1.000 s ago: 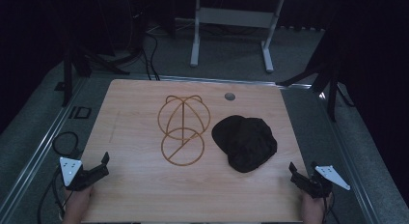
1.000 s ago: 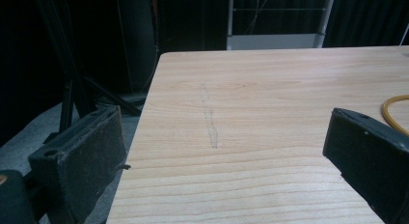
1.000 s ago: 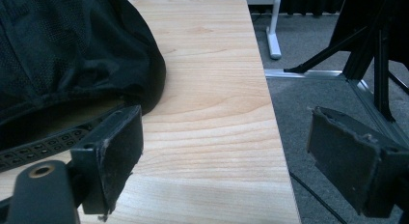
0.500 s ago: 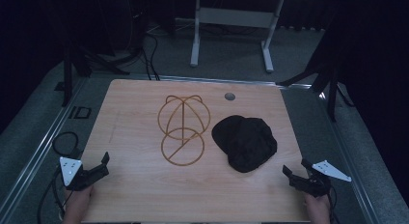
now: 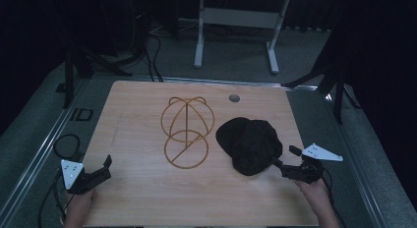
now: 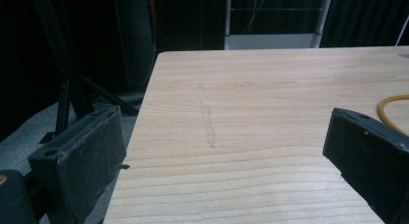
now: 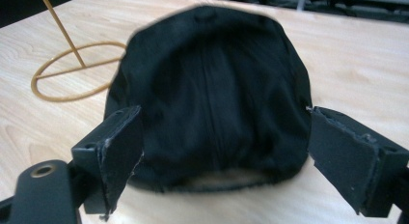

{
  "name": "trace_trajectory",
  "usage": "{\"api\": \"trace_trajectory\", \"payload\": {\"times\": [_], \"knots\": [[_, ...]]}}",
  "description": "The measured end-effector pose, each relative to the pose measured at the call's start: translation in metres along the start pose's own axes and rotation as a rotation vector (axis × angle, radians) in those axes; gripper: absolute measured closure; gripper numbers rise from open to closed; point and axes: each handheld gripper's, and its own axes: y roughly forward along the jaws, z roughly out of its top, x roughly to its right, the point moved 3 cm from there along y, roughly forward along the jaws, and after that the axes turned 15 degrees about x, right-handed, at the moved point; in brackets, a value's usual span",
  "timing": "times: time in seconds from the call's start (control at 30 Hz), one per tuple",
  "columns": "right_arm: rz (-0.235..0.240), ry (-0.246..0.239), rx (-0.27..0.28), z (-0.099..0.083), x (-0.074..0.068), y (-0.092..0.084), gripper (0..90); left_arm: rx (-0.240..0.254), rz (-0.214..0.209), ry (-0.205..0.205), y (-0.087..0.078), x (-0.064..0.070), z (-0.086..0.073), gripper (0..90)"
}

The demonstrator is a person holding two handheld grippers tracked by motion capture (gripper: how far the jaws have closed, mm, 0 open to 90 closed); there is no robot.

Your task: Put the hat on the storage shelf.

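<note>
one black cap (image 5: 250,145), one wire stand (image 5: 187,130), two claws

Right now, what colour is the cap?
Black cap, clearest in the right gripper view.

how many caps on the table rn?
1. A black cap lies right of the gold wire stand, on the table, just ahead of the open right claw; none hidden that I can see.
</note>
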Motion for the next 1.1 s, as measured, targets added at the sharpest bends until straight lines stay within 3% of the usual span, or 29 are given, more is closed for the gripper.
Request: {"api": "trace_trajectory", "payload": {"times": [0.17,0.43,0.6,0.8,0.93,1.03,1.1], "knots": [[0.048,-0.021,-0.001,0.010,-0.010,0.020,12.7,-0.001,0.000,-0.002,0.000,0.000,0.000,1.7],[0.058,-0.055,-0.013,0.025,-0.010,0.052,12.6,-0.001,-0.004,-0.001,0.000,0.000,0.000,1.8],[0.077,-0.013,-0.022,0.033,-0.004,0.066,12.5,-0.001,-0.006,-0.003,0.000,0.000,0.000,1.7],[0.083,-0.019,-0.068,0.023,-0.010,0.079,10.6,0.000,-0.007,-0.002,0.000,0.000,0.000,1.7],[0.086,0.004,-0.088,0.014,-0.013,0.081,10.6,0.000,-0.008,-0.001,0.000,0.000,0.000,1.7],[0.086,-0.005,-0.131,0.001,-0.019,0.087,10.7,-0.001,-0.006,-0.001,0.000,0.000,0.000,1.8],[0.071,-0.012,-0.140,-0.003,-0.022,0.089,17.1,-0.001,-0.007,0.000,0.000,0.000,0.000,1.8]]}}
